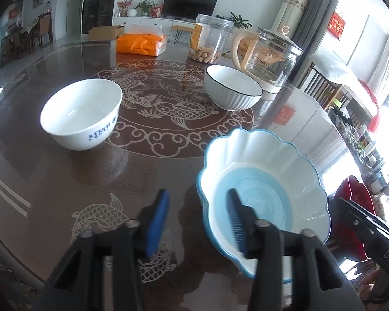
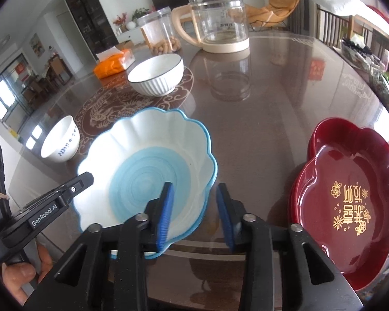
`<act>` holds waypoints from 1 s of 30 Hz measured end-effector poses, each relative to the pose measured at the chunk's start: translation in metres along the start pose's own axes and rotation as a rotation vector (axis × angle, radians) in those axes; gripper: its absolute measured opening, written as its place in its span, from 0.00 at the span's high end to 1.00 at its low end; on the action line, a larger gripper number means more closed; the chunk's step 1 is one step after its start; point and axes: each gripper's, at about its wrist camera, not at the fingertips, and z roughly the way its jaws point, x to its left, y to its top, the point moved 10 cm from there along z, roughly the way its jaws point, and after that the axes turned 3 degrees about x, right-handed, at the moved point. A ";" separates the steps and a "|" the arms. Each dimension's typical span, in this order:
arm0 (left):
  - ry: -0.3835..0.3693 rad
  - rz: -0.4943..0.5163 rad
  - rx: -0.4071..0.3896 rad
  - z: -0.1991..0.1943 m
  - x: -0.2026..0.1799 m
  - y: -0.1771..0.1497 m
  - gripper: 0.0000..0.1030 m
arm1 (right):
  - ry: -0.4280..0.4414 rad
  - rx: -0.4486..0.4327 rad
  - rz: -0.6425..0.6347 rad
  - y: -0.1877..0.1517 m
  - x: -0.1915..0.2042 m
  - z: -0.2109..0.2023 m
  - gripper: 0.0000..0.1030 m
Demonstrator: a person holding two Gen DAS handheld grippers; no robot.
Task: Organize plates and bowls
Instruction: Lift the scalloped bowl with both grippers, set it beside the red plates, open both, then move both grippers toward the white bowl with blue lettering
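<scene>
Glossy brown desk (image 1: 64,181) with a fish pattern. Left tongs (image 1: 198,223) angled down, released, straddling the near-left rim of the scalloped blue-and-white bowl (image 1: 267,181): one pad inside, one outside, no visible contact. Right tongs (image 2: 195,216) same downward tilt, released, straddling the bowl's right rim. Stacked red plates (image 2: 350,202) sit just right. Further back: white bowl with blue script (image 1: 81,116) left, ribbed white bowl (image 1: 232,88) centre, kettle (image 2: 220,23) behind.
</scene>
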 end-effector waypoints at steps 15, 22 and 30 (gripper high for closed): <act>0.145 0.158 0.010 -0.052 0.010 -0.048 0.07 | -0.121 -0.326 -0.001 -0.020 0.009 -0.087 0.28; 0.135 0.096 -0.007 -0.063 0.028 -0.055 0.07 | -0.112 -0.425 -0.058 -0.026 0.027 -0.101 0.27; 0.145 0.074 -0.016 -0.065 0.037 -0.056 0.07 | -0.090 -0.419 -0.150 -0.043 0.049 -0.090 0.26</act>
